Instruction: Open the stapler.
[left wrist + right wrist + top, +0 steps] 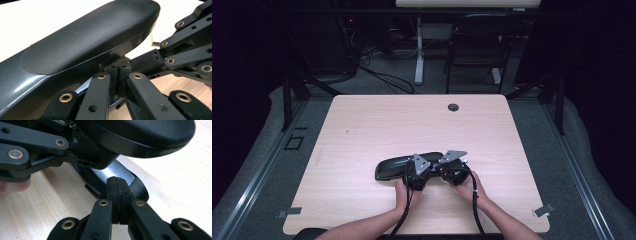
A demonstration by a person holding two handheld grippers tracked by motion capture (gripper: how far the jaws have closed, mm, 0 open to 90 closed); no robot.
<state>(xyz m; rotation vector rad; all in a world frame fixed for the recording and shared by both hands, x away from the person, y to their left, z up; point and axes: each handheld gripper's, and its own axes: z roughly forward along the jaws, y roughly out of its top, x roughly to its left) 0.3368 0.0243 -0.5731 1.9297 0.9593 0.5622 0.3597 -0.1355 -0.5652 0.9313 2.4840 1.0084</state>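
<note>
Both grippers' fingers (117, 75) together under black case (399, 167), high view adds hands, wooden table (362, 130).

- A light wooden table (362, 130) stands in a dark room.
- A long black case (399, 168) lies on the table, near the person's side.
- The left gripper (417, 172) is at the right end of the case. The left hand (404, 192) holds it.
- The right gripper (453, 169) is just beside the left one. The right hand (473, 189) holds it.
- Black cables (477, 215) run back along the arms.
- A small round hole (453, 107) is near the far edge of the table.
- A dark chair (477, 45) stands behind the table.
</note>
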